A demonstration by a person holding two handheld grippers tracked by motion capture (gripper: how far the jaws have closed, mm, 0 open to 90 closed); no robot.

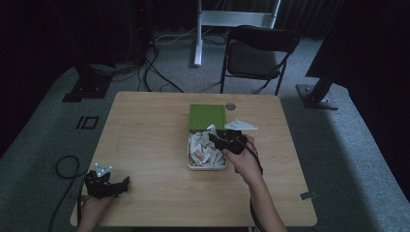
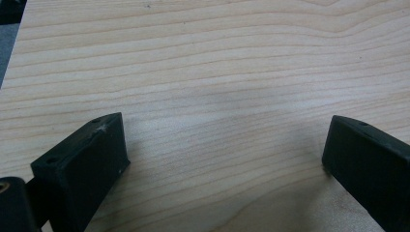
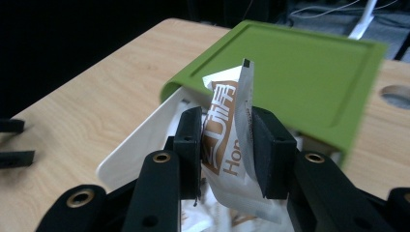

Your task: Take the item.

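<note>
The high view shows a wooden table [image 1: 145,140] with a white box [image 1: 207,165] full of packets, its green lid [image 1: 207,116] just behind it. The right gripper [image 3: 226,145] is squeezed tight on one white and brown packet [image 3: 227,140] above the box. The left gripper [image 2: 222,159] rests wide open, holding nothing, at the table's near left corner.

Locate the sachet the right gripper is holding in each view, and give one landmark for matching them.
High view: the sachet sits right of centre, at the tip of the right gripper, above the white box.
Left gripper view: not in it; bare tabletop between open fingers.
Right gripper view: sachet at centre, pinched upright between the fingers.
Shared landmark: the green lid, just behind the sachet.
</note>
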